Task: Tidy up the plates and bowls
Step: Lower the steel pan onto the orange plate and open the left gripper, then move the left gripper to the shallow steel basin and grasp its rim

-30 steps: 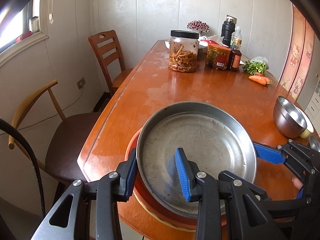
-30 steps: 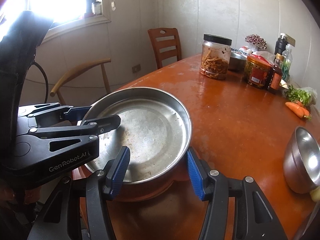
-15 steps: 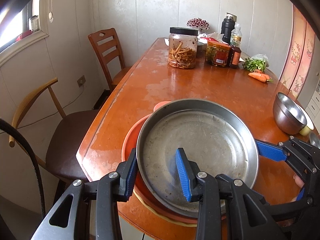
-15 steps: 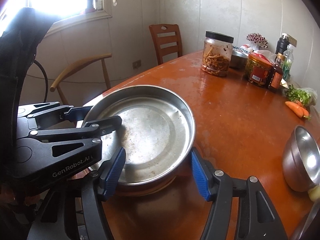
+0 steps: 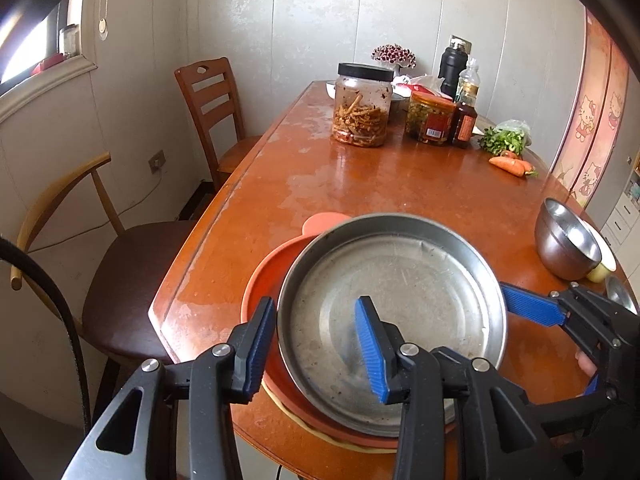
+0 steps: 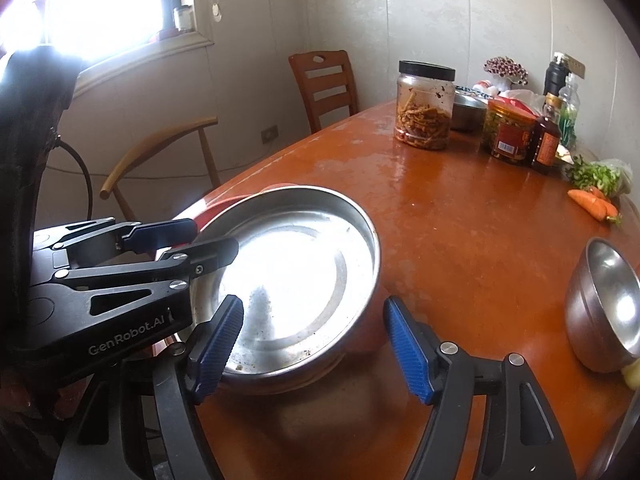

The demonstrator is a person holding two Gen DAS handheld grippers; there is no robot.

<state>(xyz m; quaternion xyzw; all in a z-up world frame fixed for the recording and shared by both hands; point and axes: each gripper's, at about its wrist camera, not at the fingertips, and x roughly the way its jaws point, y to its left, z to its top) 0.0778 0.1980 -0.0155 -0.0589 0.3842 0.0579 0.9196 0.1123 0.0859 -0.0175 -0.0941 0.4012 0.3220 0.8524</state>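
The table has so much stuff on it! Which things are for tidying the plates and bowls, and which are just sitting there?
For the job:
- metal pan, with the left claw straddling its rim
- orange plate under it
- steel bowl
- right claw, open

Just sitting there:
- pickle jar
- red-lidded jar
- sauce bottle
- carrots
- greens
- black flask

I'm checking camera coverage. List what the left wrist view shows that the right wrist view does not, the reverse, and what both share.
Only the left wrist view: the orange plate's tab handle beyond the steel pan, a pale plate edge under the stack, and Hello Kitty door panels.

Only the right wrist view: the bright window, and a small steel bowl behind the jars.

Both: the steel pan, both grippers open around its rim, left gripper and right gripper, the black-lidded jar, carrots, and the steel bowl.
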